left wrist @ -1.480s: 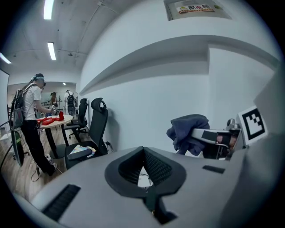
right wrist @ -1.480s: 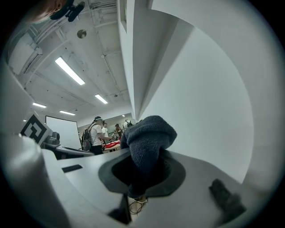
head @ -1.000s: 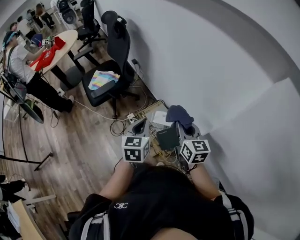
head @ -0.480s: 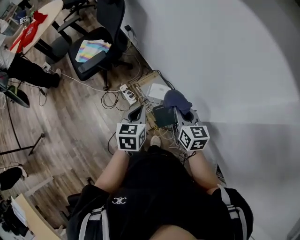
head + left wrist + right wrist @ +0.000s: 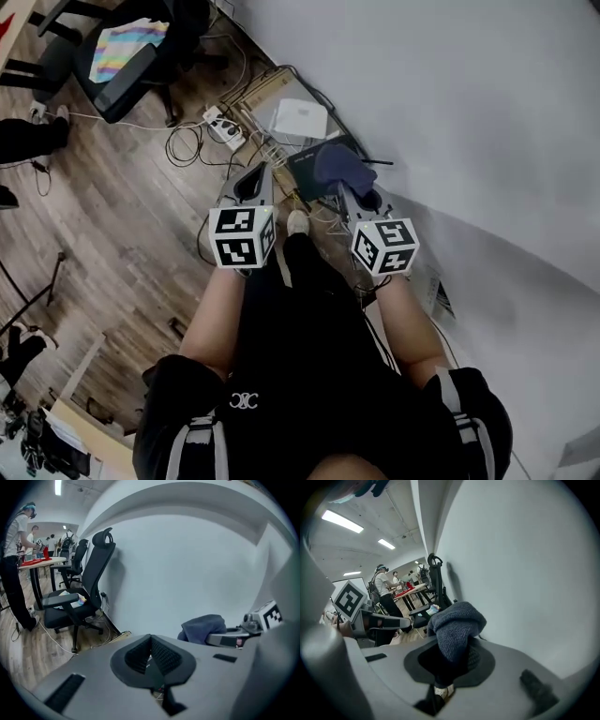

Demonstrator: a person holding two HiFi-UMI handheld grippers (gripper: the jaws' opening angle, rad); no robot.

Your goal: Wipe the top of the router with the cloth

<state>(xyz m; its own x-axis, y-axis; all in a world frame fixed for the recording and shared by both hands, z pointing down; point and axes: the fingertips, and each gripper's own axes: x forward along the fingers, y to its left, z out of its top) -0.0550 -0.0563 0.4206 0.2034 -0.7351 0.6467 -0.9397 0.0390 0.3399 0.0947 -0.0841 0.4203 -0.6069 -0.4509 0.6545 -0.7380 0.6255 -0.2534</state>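
Observation:
In the head view a black router (image 5: 306, 163) lies on the floor by the wall, among cables. A dark blue cloth (image 5: 339, 167) hangs over its right part, with my right gripper (image 5: 361, 197) shut on it. The right gripper view shows the cloth (image 5: 457, 625) bunched up between the jaws of that gripper (image 5: 452, 656). My left gripper (image 5: 251, 184) hovers to the router's left, its pads pressed together with nothing in them (image 5: 151, 656). From the left gripper view the cloth (image 5: 202, 627) and the right gripper (image 5: 234, 637) appear at the right. Whether the cloth touches the router is unclear.
A white box (image 5: 302, 117) lies just beyond the router, and a power strip (image 5: 223, 127) with tangled cables sits to its left. A black office chair (image 5: 131, 47) with a colourful cloth on its seat stands at the top left. The grey wall (image 5: 450, 112) runs along the right.
The view has dropped toward the floor, and both grippers have moved forward. The cloth, earlier beyond the router, now overlaps its right part. The chair has slid toward the top edge.

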